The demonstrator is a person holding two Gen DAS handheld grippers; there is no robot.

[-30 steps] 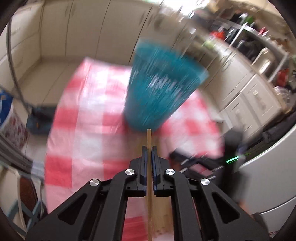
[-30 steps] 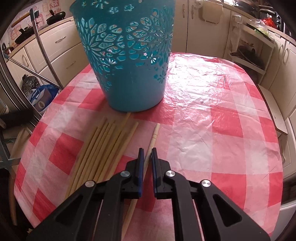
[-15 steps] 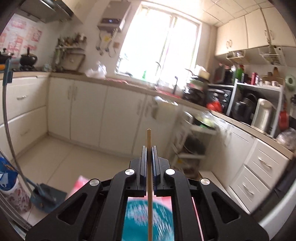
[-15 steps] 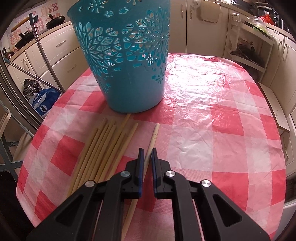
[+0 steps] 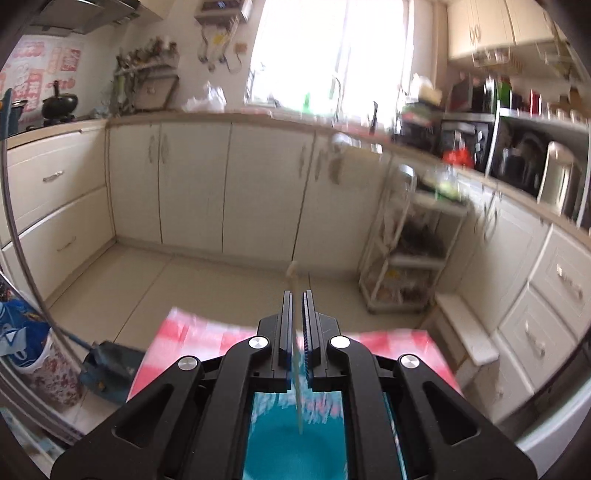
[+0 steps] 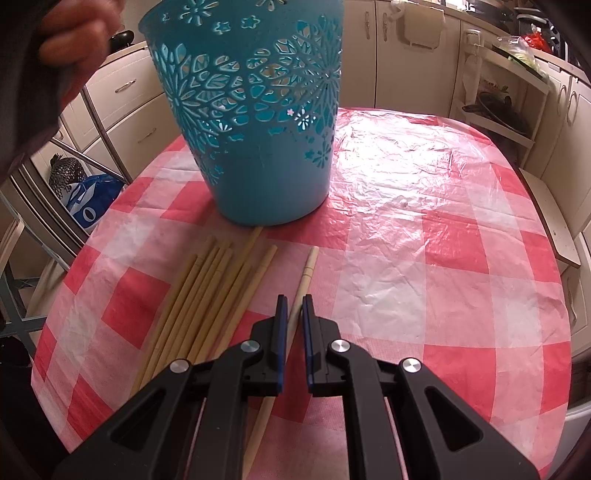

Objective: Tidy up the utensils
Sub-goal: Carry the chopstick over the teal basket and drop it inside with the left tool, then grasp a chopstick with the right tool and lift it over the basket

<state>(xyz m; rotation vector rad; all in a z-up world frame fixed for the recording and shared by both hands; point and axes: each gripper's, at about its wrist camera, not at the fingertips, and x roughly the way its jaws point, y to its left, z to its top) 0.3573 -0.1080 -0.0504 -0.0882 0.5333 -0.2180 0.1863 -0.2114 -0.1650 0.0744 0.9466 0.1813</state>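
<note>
Left wrist view showed the teal perforated plastic basket (image 5: 295, 443) directly below the left tool (image 5: 297, 325), its solid bottom visible and apparently bare; blur hid the rest. One pale bamboo chopstick (image 5: 295, 369) hung blurred between that tool's jaws, its lower end inside the basket mouth. The jaws were opening, a gap showing beside the stick. Right wrist view showed the basket upright on the red-and-white checked plastic-covered worktop (image 6: 443, 258), with a bundle of bamboo chopsticks (image 6: 199, 295) lying just in front of it. The right tool (image 6: 292, 306), angled downward, was clamped on a single grooved chopstick (image 6: 304, 277) resting on the worktop. A hand (image 6: 74, 33) appeared at upper left.
</note>
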